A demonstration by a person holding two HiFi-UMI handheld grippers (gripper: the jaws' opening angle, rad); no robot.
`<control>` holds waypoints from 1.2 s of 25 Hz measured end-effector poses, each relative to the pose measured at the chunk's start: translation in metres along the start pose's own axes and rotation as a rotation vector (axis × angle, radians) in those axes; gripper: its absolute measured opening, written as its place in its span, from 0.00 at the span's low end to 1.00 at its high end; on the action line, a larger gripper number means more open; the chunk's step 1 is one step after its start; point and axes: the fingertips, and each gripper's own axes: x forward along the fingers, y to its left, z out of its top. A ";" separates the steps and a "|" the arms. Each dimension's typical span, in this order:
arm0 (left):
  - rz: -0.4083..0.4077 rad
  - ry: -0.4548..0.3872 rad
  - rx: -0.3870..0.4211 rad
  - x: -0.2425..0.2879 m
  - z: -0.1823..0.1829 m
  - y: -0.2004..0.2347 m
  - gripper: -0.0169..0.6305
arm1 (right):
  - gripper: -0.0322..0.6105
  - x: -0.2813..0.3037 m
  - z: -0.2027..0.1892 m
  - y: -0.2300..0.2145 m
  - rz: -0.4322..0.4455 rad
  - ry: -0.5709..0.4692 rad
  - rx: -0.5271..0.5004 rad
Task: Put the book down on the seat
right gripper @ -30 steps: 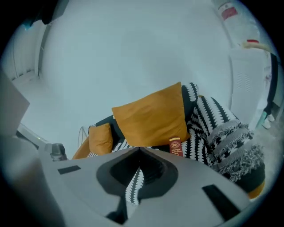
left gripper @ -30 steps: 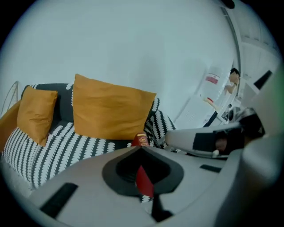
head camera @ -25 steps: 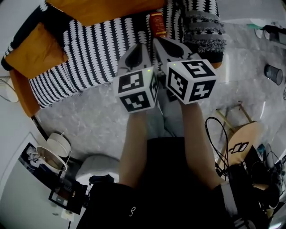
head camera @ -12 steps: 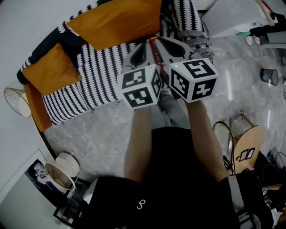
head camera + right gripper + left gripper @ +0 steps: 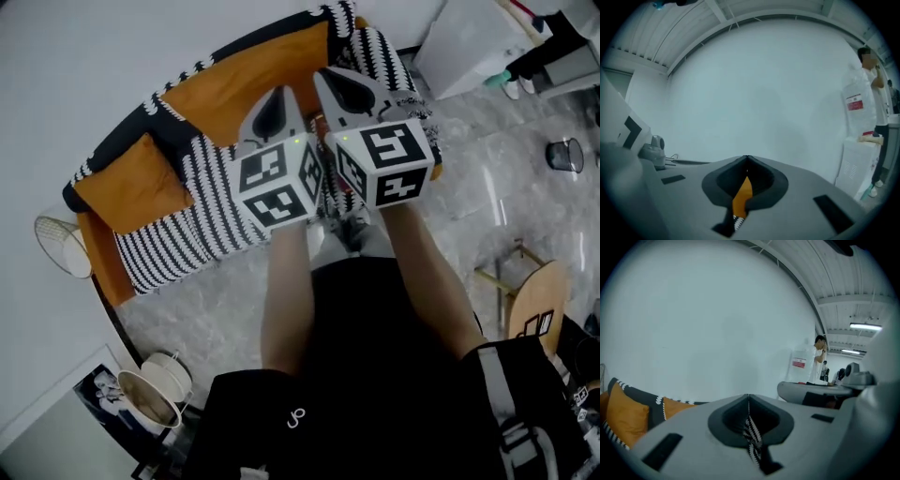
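The head view looks steeply down from high above the sofa, while both gripper views look level along their jaws at the white wall, each catching a sliver of that sofa.

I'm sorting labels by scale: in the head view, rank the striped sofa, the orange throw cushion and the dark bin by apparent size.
1. black-and-white striped fabric sofa
2. orange square throw cushion
3. small dark round bin
The gaps are plain.

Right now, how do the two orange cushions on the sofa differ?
The small orange cushion is squarish; the long orange cushion is a much wider slab. The small one sits at one end of the sofa; the long one runs along its back. Both are plain orange, on the black-and-white striped sofa.
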 end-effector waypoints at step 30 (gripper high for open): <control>0.084 -0.383 0.269 -0.006 0.164 -0.034 0.05 | 0.06 0.009 0.141 -0.019 0.045 -0.240 -0.179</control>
